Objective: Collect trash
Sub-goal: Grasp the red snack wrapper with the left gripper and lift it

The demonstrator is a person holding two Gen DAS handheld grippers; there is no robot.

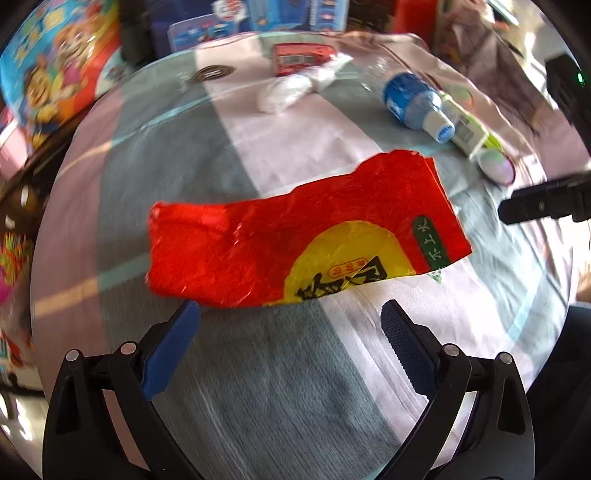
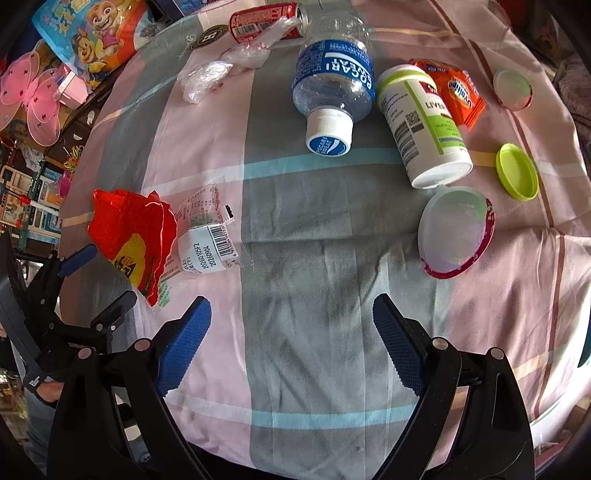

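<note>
A red and yellow wrapper [image 1: 295,240] lies flat on the striped cloth, just beyond my open left gripper [image 1: 290,325]; it also shows in the right wrist view [image 2: 136,240], with a clear labelled wrapper [image 2: 207,236] beside it. My left gripper [image 2: 96,273] appears there at the left edge, open. My right gripper [image 2: 291,321] is open and empty over bare cloth. Further off lie a blue-labelled bottle [image 2: 332,85], a white and green canister [image 2: 421,118], an orange sachet [image 2: 458,92], a pink-rimmed lid [image 2: 454,232], a green cap [image 2: 517,171], a red can [image 2: 266,20] and clear plastic [image 2: 221,70].
The round table's cloth [image 2: 314,369] is pink and grey with thin stripes. Toy boxes and a cartoon bag [image 2: 96,33] crowd the far left beyond the table edge. A second small lid [image 2: 513,88] lies at the far right.
</note>
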